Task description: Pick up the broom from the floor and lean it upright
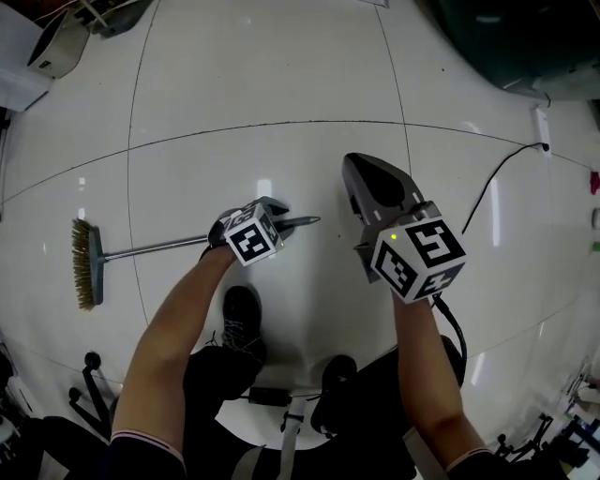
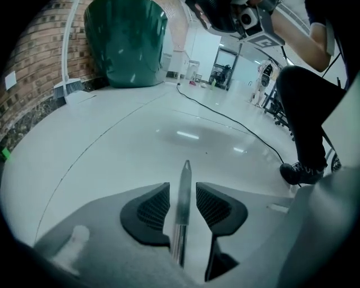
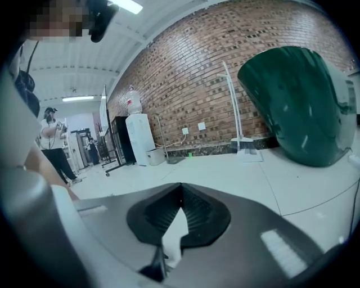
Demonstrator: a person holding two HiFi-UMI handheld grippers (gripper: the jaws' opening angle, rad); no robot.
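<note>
Grasp step: broom [image 1: 141, 248] lies flat on the floor [image 1: 281, 94], head at 9 o'clock, with the handle end between my left gripper's [image 2: 183, 197] parted jaws, not yet clamped. Right gripper [image 3: 181, 191] is closed and empty at 3 o'clock. Next I'd squeeze left onto the handle, then lift.

Under me the floor [image 1: 281, 84] is glossy white tile with thin dark joints, and a black cable [image 1: 485, 190] trails across it. Ahead I see a red brick wall [image 3: 185, 73], a white water dispenser [image 3: 138, 140] against it, a big dark green curved shell [image 3: 298, 107] nearby, and strip lights [image 3: 126, 5] overhead.
</note>
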